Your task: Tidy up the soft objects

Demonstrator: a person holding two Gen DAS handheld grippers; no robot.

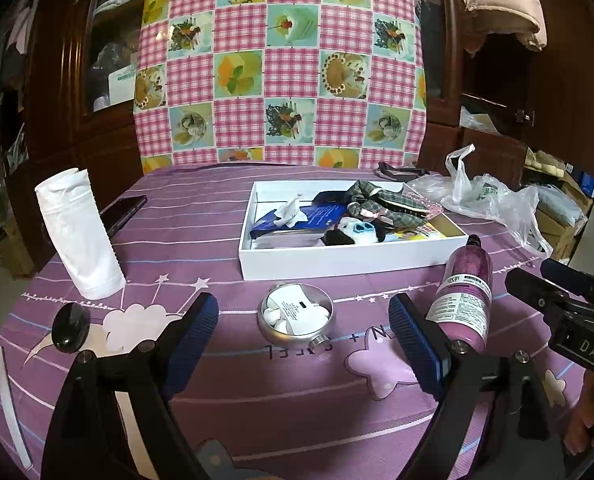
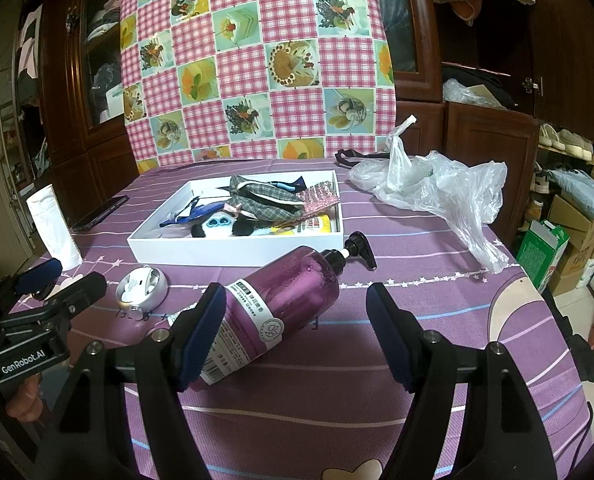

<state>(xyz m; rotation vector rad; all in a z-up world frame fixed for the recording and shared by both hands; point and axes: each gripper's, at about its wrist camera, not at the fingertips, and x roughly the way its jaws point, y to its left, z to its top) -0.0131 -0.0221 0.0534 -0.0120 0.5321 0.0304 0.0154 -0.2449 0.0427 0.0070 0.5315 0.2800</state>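
Observation:
A white box [image 1: 337, 266] [image 2: 201, 254] stands mid-table and holds soft things: a plaid cloth piece [image 1: 381, 204] [image 2: 265, 200], a black-and-white plush toy [image 1: 357, 234] [image 2: 217, 226], a crumpled tissue [image 1: 291, 210], a blue packet [image 1: 321, 216] and a pink beaded item [image 2: 319, 198]. My left gripper [image 1: 303, 332] is open and empty, low over the table in front of the box. My right gripper [image 2: 295, 328] is open and empty, with a lying purple pump bottle [image 2: 285, 304] [image 1: 465, 296] between and just beyond its fingers.
A round metal tin [image 1: 297, 314] [image 2: 141, 286] sits before the box. A white roll [image 1: 79, 232] [image 2: 53, 222] and a dark phone [image 1: 123, 210] [image 2: 99, 212] stand left. Clear plastic bags [image 1: 493, 200] [image 2: 437, 184] lie at right. A black spoon [image 1: 69, 328] lies near left.

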